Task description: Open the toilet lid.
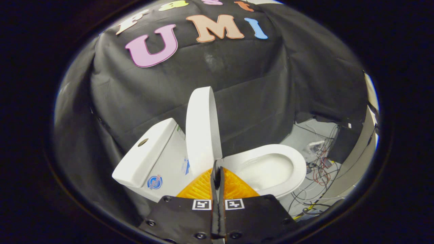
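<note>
My gripper (217, 169), fingers pressed together on nothing, hides the hinge of the upright white toilet lid (201, 128) just ahead.

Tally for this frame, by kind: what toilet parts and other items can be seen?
Raised toilet lid: 1
Toilet seat: 1
Cistern: 1
Tangle of loose cables on the floor: 1
Tool, fingers closed together, holding nothing: 1
Total: 5

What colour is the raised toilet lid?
White, seen best in the gripper view: the toilet lid stands upright just beyond the shut fingers.
</note>
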Tool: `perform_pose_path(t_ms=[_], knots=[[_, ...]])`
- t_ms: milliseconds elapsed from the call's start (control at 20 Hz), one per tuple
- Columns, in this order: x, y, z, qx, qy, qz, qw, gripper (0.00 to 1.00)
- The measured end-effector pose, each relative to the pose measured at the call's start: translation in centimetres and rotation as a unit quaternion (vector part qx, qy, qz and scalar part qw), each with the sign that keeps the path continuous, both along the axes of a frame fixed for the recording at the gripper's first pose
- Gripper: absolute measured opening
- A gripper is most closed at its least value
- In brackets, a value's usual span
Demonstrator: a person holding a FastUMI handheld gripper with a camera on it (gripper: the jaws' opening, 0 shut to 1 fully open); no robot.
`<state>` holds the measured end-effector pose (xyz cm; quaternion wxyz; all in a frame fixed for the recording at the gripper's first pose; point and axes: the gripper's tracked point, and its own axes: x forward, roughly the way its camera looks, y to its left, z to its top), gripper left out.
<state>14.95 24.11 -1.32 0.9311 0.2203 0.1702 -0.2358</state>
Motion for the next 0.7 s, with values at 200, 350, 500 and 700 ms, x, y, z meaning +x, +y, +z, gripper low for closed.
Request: perform_pose_path(t_ms=[200,350,500,700], knots=[[1.1,1.9,0.4,-0.01,-0.004,0.005,1.0,0.01],[1.7,2.7,0.8,-0.036,-0.005,-0.003,0.999,0.0],[2.6,4.1,1.1,-0.05,-0.011,-0.006,0.999,0.01],[3.5,5.6,1.4,-0.089,-0.004,-0.001,0.996,0.0]])
